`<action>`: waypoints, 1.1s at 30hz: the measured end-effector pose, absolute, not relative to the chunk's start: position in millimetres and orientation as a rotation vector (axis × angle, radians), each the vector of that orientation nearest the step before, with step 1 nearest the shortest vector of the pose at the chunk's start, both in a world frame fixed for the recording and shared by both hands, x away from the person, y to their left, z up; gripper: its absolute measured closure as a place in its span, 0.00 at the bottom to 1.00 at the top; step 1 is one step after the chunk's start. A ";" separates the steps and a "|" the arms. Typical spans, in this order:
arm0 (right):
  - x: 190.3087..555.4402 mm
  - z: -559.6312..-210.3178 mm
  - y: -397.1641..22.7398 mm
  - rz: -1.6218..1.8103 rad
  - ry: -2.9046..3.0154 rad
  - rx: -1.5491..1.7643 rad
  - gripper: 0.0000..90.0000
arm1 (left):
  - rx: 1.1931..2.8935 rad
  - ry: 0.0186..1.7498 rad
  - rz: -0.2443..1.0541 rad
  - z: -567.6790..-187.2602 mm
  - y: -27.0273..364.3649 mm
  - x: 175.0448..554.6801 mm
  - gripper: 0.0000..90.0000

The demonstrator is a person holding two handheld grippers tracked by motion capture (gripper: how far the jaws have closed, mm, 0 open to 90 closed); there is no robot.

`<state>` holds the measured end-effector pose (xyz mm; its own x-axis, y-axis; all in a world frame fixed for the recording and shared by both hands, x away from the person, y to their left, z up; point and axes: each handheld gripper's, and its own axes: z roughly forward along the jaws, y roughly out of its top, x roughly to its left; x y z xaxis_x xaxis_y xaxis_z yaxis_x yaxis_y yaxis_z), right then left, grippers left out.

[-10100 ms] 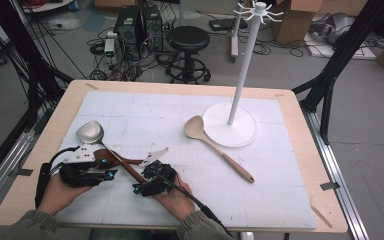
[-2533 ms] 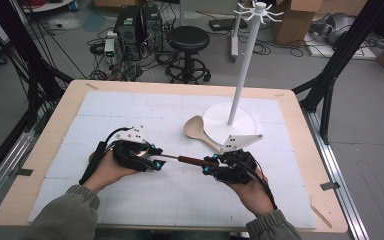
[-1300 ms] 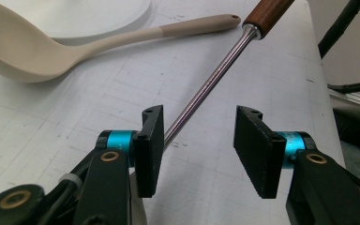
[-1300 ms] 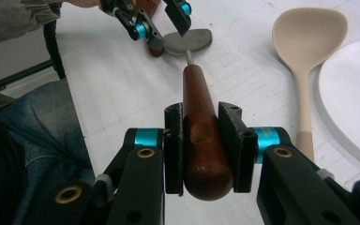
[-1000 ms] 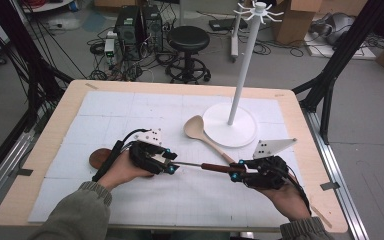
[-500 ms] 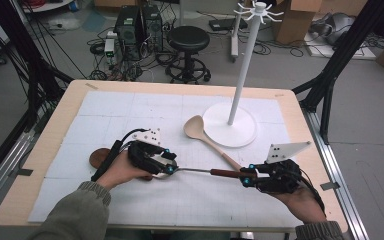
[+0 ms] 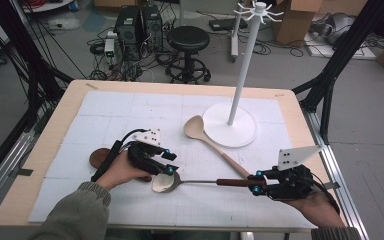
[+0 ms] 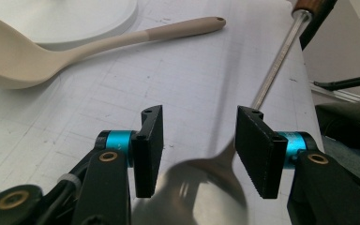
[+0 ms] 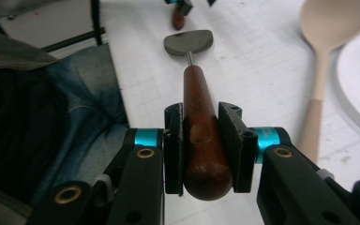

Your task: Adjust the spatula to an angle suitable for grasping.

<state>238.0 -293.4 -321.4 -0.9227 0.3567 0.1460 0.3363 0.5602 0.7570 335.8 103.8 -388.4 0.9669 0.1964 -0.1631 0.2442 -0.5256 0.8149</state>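
Note:
A metal spoon with a dark wooden handle [image 7: 235, 182] lies across the near part of the white mat. My right gripper [image 7: 255, 182] is shut on that handle's end [image 9: 199, 108], and the steel bowl [image 9: 188, 42] points away from it. On the left, my left gripper [image 7: 168, 161] hovers over the bowl [image 7: 162, 182]. Its jaws [image 8: 199, 136] stand open, the bowl [image 8: 201, 192] low between them with neither pad pressing on it. The shaft runs off to the upper right in the left gripper view.
A beige spoon [image 7: 215, 145] lies slantwise by the white round base [image 7: 230, 125] of a tall hook stand. A dark brown wooden piece [image 7: 97, 157] peeks out beside the left hand. The near table edge runs just behind both hands.
My right gripper has pulled the spoon to the right and slightly toward the near edge. The bowl has slid out into sight under the left gripper, which stayed put.

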 end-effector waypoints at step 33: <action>272.0 -344.0 -227.6 1.383 2.838 0.469 0.80 | 2.182 0.169 -0.161 -391.1 91.3 318.0 0.58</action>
<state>272.0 -227.6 -344.0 -0.9555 0.2397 0.1718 0.2830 0.5816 0.7627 318.0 91.3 -391.1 0.9821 0.0618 -0.1781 0.1810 -0.5745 0.7983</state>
